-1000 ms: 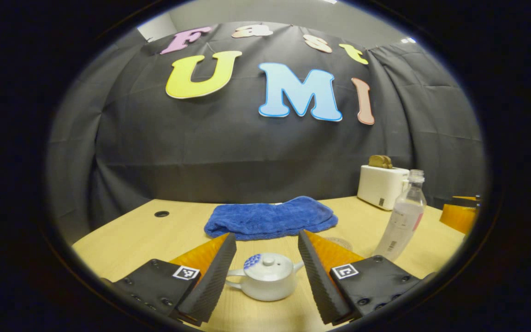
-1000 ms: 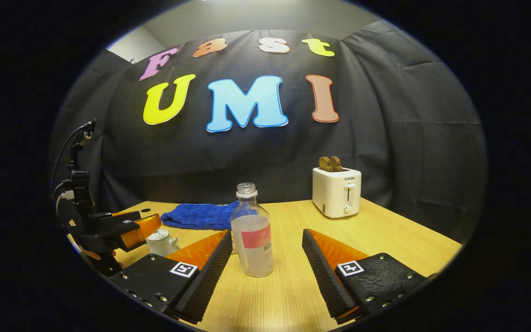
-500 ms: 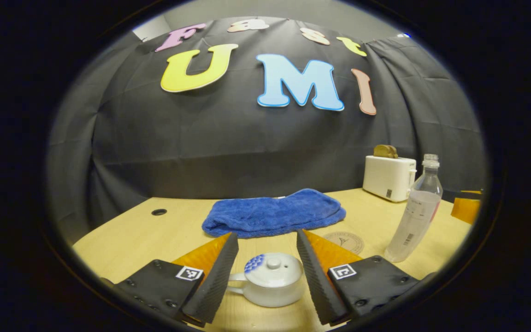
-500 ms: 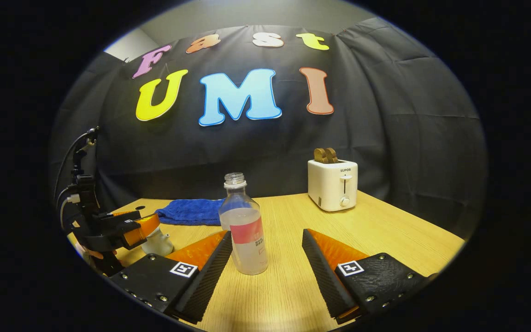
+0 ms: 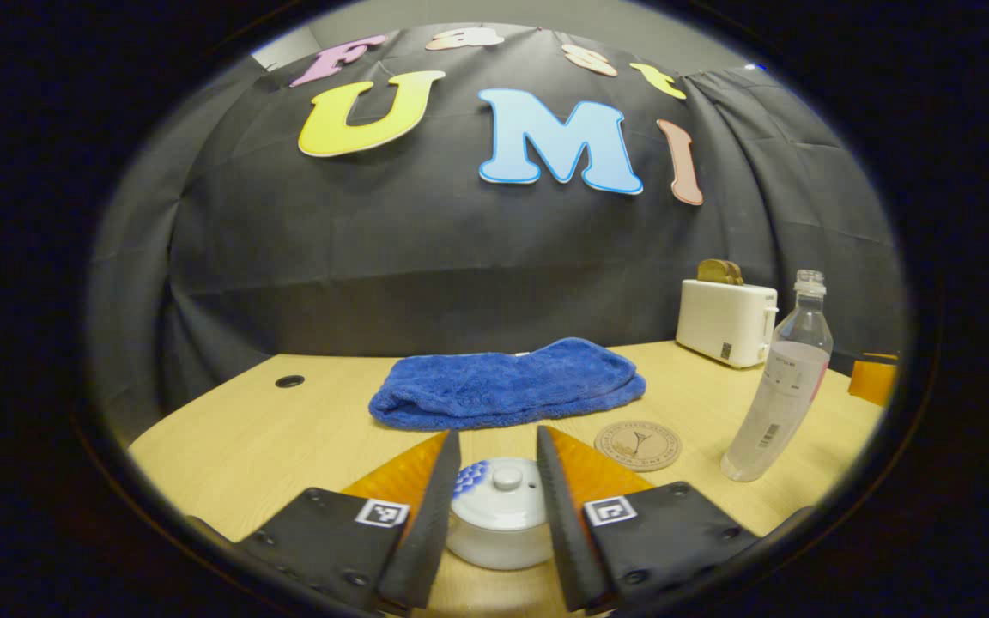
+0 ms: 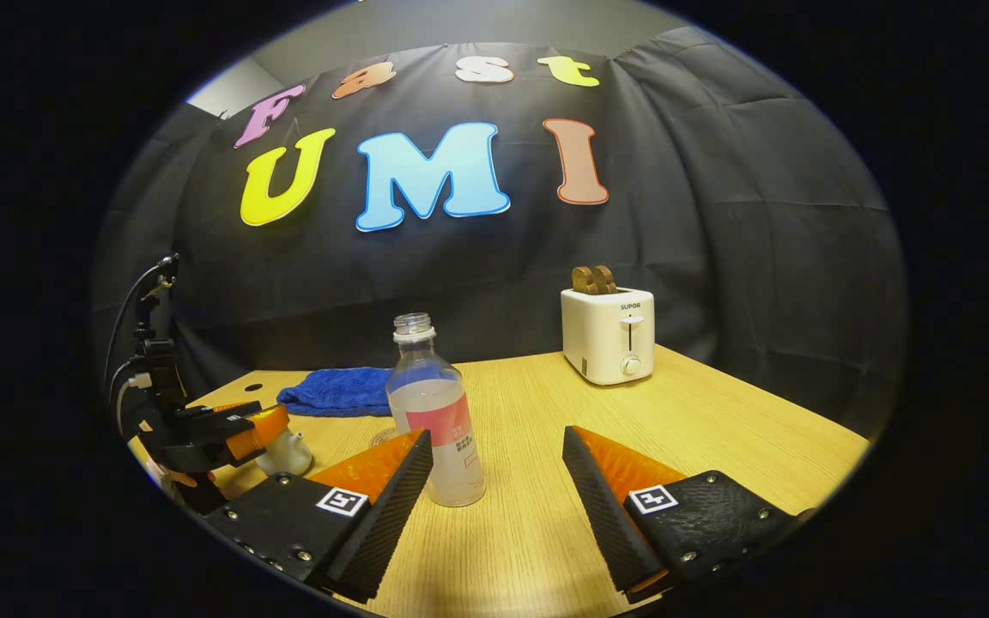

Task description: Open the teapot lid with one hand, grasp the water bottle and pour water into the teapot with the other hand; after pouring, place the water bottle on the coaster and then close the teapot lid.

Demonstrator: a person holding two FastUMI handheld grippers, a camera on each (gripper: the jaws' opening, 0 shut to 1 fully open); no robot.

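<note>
Left hand-held gripper (image 5: 494, 498) is straddling the teapot lid (image 5: 499, 485) with a narrow gap, not yet clamping; teapot (image 5: 499, 524) is sitting on the surface (image 5: 271, 438). Right hand-held gripper (image 6: 494, 481) is standing wide, water bottle (image 6: 436, 421) just ahead, nearer its left finger. Risk: fingers pinching the lid rim instead of the knob, dragging the pot.

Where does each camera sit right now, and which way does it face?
Left gripper view: rides the left gripper, low over the table, facing the booth wall; its own fingers flank the teapot.
Right gripper view: rides the right gripper, facing the same wall; its own fingers stand open before the water bottle.
Shared: water bottle, teapot, blue towel, toaster, coaster; the left gripper also shows at the right view's left.
</note>
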